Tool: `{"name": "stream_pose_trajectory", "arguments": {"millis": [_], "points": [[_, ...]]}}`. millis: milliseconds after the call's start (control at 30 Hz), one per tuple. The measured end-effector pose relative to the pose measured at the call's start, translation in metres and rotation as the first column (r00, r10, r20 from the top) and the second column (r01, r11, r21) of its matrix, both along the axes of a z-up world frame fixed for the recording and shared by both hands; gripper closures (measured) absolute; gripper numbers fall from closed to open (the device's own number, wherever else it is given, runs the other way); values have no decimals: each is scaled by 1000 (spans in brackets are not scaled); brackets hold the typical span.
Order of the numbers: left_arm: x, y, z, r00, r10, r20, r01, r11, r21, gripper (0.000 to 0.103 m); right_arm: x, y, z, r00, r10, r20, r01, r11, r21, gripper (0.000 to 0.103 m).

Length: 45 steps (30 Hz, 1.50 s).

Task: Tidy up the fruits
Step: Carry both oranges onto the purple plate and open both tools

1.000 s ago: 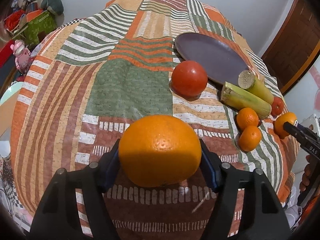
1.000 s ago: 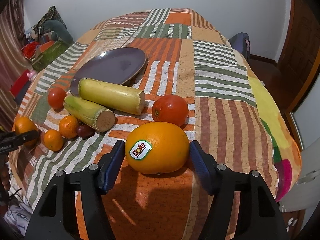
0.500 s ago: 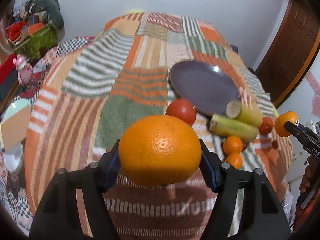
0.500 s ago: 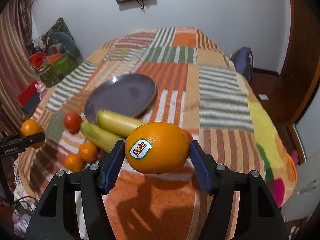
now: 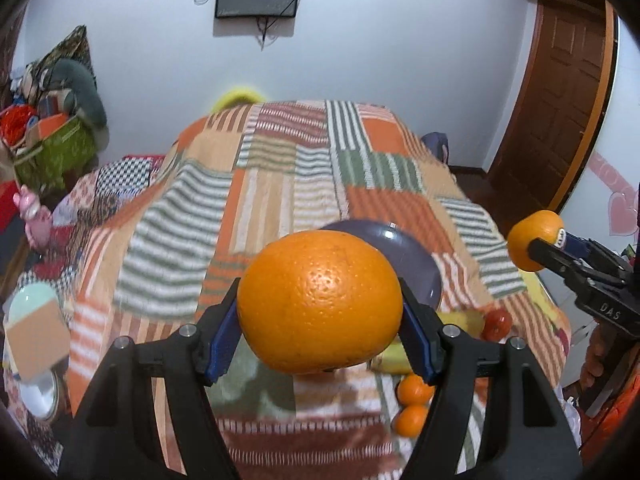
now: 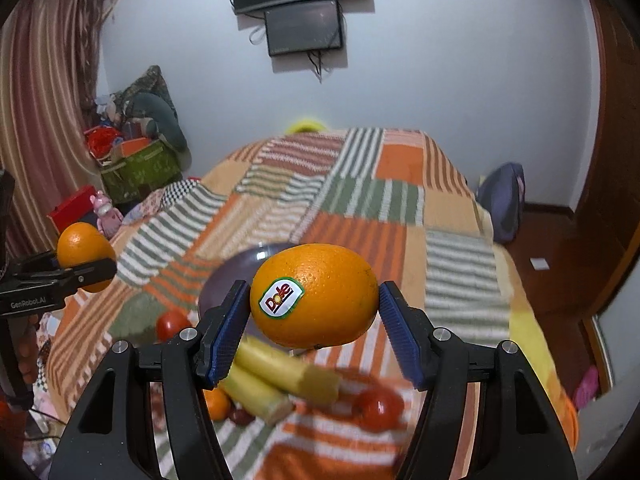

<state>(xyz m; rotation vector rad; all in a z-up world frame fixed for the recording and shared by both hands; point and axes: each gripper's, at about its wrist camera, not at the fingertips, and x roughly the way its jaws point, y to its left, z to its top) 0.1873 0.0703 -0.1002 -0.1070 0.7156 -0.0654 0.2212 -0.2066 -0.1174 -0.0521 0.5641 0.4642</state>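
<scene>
My left gripper (image 5: 320, 332) is shut on a large plain orange (image 5: 320, 302) and holds it high above the bed. My right gripper (image 6: 314, 320) is shut on a large orange with a Dole sticker (image 6: 316, 296), also lifted. Each gripper shows in the other view: the right one (image 5: 536, 246) at the right edge, the left one (image 6: 86, 264) at the left edge. Below lie the dark purple plate (image 5: 416, 256), also in the right wrist view (image 6: 228, 280), two sugarcane pieces (image 6: 280, 380), tomatoes (image 6: 376, 408) (image 6: 172, 324) and small mandarins (image 5: 412, 404).
A striped patchwork blanket (image 5: 280, 184) covers the bed. A green box of clutter (image 6: 136, 168) and a pink toy (image 6: 106, 210) sit at the left. A backpack (image 6: 502, 204) and a wooden door (image 5: 560, 92) are at the right. A screen (image 6: 304, 32) hangs on the wall.
Both grippers have risen well above the bed with their oranges and tilted up, so the wall and screen now show. The fruit on the blanket has not moved.
</scene>
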Motion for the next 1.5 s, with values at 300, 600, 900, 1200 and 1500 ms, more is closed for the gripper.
{"name": "stream_pose_trajectory", "arguments": {"millis": [300, 600, 900, 1200, 1500], "points": [[35, -7, 11, 999, -28, 29, 28, 999, 18, 34, 23, 21, 14, 998, 33, 61, -33, 999, -4, 41], [73, -7, 11, 999, -32, 26, 32, 999, 11, 34, 53, 40, 10, 997, 41, 61, -39, 999, -24, 41], [118, -11, -10, 998, -45, -40, 46, 999, 20, 34, 83, 55, -14, 999, 35, -13, -36, 995, -96, 41], [153, -13, -54, 983, -77, -167, 77, 997, -4, 34, 99, 69, -39, 994, 64, -83, -78, 983, -169, 41], [171, -18, -86, 957, -126, -261, 134, 991, 14, 34, 116, 73, -64, 977, 71, -202, -111, 974, -196, 41]]}}
